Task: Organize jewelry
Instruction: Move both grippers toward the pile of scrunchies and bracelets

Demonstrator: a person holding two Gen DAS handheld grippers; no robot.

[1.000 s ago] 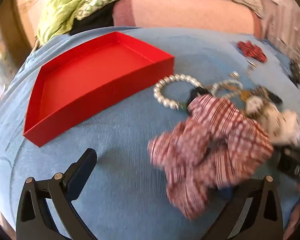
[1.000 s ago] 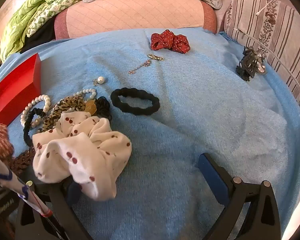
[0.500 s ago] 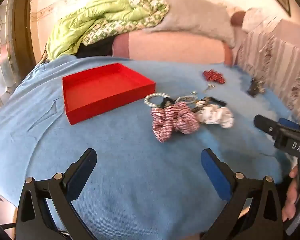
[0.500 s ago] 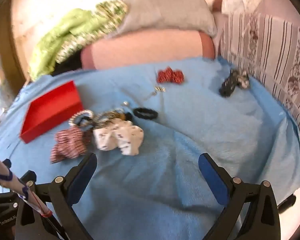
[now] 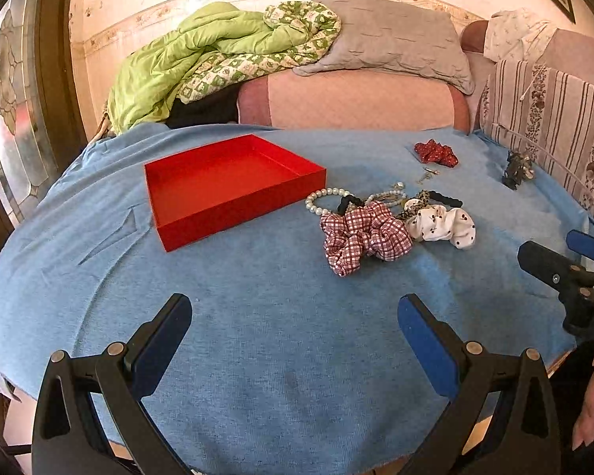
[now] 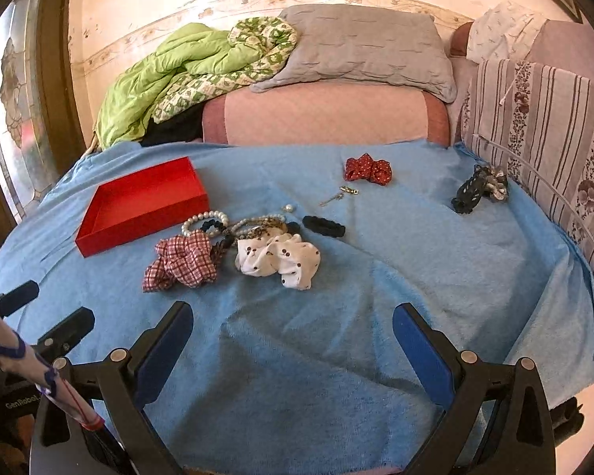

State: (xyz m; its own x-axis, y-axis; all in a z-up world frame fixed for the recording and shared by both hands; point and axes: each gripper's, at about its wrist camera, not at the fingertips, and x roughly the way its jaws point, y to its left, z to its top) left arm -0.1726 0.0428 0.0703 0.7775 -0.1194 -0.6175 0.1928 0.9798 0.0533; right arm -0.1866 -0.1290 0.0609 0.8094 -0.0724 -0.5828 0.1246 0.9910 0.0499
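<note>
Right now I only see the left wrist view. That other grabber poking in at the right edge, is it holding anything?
Observer: No. In the right wrist view the right gripper is wide open, with only the blue cloth between its fingers.
Operator: And the black thing peeking out behind the white scrunchie?
Observer: That is a black hair tie. From the right wrist view it shows as a whole loop lying flat on the cloth, just beyond the white scrunchie.

Left tongs (image 5: 295,334) and right tongs (image 6: 293,336) both gape wide, empty.
</note>
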